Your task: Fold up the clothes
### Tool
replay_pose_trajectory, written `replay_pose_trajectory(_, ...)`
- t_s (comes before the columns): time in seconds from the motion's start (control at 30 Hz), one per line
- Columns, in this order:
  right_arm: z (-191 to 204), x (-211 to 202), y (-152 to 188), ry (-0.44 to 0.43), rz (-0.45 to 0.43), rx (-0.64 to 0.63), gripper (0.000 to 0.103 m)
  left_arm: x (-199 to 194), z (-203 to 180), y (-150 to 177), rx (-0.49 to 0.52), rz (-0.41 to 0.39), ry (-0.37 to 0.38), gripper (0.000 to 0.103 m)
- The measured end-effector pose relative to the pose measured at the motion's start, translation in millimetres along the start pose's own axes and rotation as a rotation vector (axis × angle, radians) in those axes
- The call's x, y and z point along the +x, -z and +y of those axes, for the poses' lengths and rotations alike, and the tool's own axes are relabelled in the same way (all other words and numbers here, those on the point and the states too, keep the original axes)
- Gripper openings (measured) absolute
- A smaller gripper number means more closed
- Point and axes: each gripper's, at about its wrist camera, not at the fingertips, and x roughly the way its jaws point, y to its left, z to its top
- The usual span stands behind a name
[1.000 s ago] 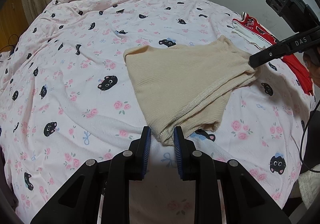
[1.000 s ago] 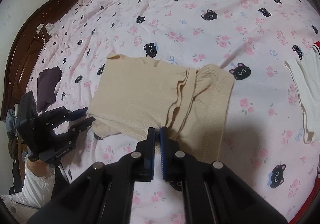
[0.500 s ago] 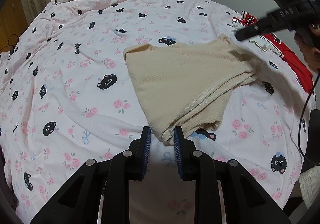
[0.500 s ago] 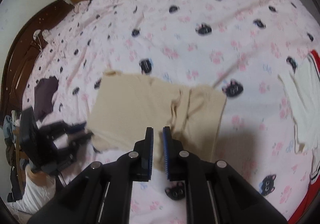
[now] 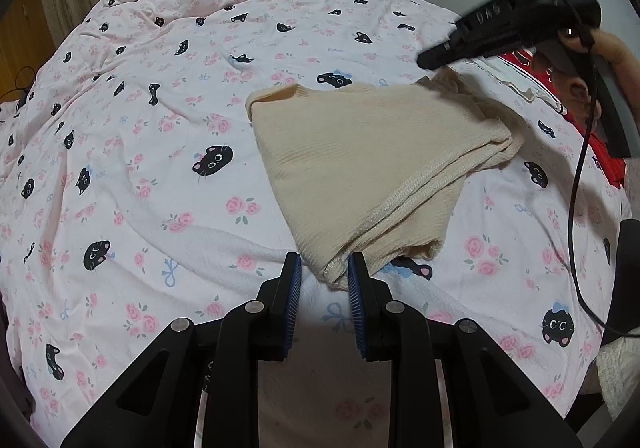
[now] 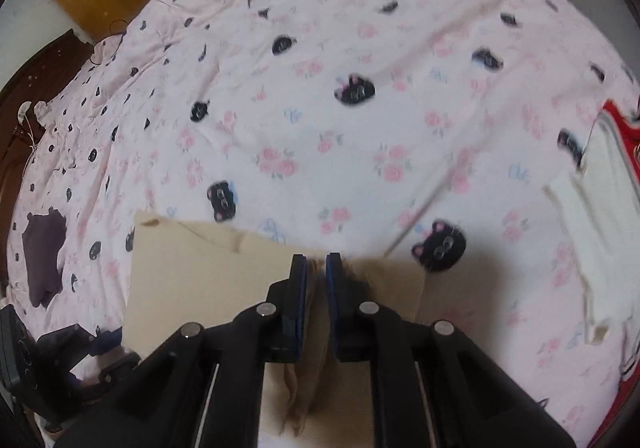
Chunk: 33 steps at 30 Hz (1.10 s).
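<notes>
Pink bedspread (image 5: 160, 176) printed with black cat faces and roses, filling both views. Folded beige ribbed garment (image 5: 360, 160) at centre right. Left gripper (image 5: 324, 280), bottom centre, fingers parted around garment's near corner. Right gripper (image 5: 430, 60), upper right, lettered "DAS", above far edge, fingers narrowly apart, empty. Red-and-white garment (image 6: 612, 168) at right edge.
</notes>
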Motion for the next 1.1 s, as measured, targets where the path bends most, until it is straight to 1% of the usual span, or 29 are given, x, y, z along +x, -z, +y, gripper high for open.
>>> replay_pose_trajectory(0.07, 25, -3, -9, -0.048, 0.009, -0.103, 0.013, 0, 0, 0, 0.000, 0.000, -0.001, 0.021)
replay_pose_trajectory(0.2, 85, 5, -21, -0.099, 0.040, -0.312, 0.013, 1, 0, 0, -0.004, 0.001, 0.004, 0.021)
replay_pose_trajectory(0.27, 109, 15, -23, -0.154, 0.071, -0.362, 0.013, 3, 1, 0, -0.011, 0.002, 0.010, 0.021)
replay_pose_trajectory(0.3, 122, 22, -24, -0.204, 0.102, -0.382, 0.013, 3, 1, 1, -0.013, 0.002, 0.012, 0.021)
replay_pose_trajectory(0.33, 130, 30, -24, -0.204, 0.123, -0.392, 0.013, 4, 2, 1, -0.015, 0.003, 0.015, 0.021)
replay_pose_trajectory(0.53, 165, 77, -24, -0.135, 0.237, -0.435, 0.013, 6, 4, 2, -0.034, 0.005, 0.031, 0.022)
replay_pose_trajectory(0.63, 161, 87, -32, -0.081, 0.208, -0.403, 0.013, 7, 5, 2, -0.038, 0.006, 0.032, 0.022)
replay_pose_trajectory(0.9, 142, 88, -61, -0.066, 0.163, -0.339, 0.013, 7, 5, 2, -0.043, 0.005, 0.034, 0.023)
replay_pose_trajectory(0.93, 142, 87, -61, -0.065, 0.165, -0.350, 0.013, 7, 5, 2, -0.043, 0.005, 0.034, 0.023)
replay_pose_trajectory(1.0, 146, 82, -61, -0.070, 0.172, -0.392, 0.022, 8, 4, 1, -0.043, 0.006, 0.032, 0.023)
replay_pose_trajectory(1.03, 150, 79, -61, -0.068, 0.172, -0.420, 0.036, 8, 4, 1, -0.044, 0.006, 0.032, 0.023)
replay_pose_trajectory(1.07, 154, 77, -60, -0.065, 0.172, -0.448, 0.047, 8, 5, 1, -0.044, 0.006, 0.032, 0.023)
replay_pose_trajectory(1.1, 158, 75, -60, -0.062, 0.172, -0.477, 0.050, 8, 5, 0, -0.044, 0.006, 0.032, 0.023)
